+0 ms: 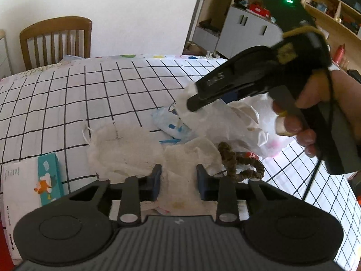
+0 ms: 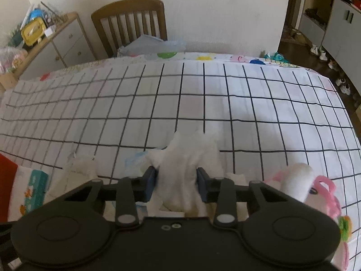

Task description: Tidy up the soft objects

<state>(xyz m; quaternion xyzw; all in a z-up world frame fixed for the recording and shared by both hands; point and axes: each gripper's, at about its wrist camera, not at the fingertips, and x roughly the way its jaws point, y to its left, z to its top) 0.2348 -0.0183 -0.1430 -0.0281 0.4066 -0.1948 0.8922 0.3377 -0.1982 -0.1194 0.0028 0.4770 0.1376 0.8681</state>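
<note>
Two grippers work the same heap of soft things on the checked tablecloth [image 2: 248, 103]. The left gripper [image 1: 179, 180] has its pads pinched on a fold of the white gauze cloth [image 1: 126, 149], which lies flat on the cloth-covered table just in front of it. The right gripper [image 2: 176, 183] is clamped on a bunched white cloth [image 2: 191, 153], lifted into a peak. A likely snag: the brown braided cord [image 1: 234, 162] and crumpled white bag [image 1: 237, 122] lie against the gauze, so pulling could drag them along, or a thin fold could slip free.
</note>
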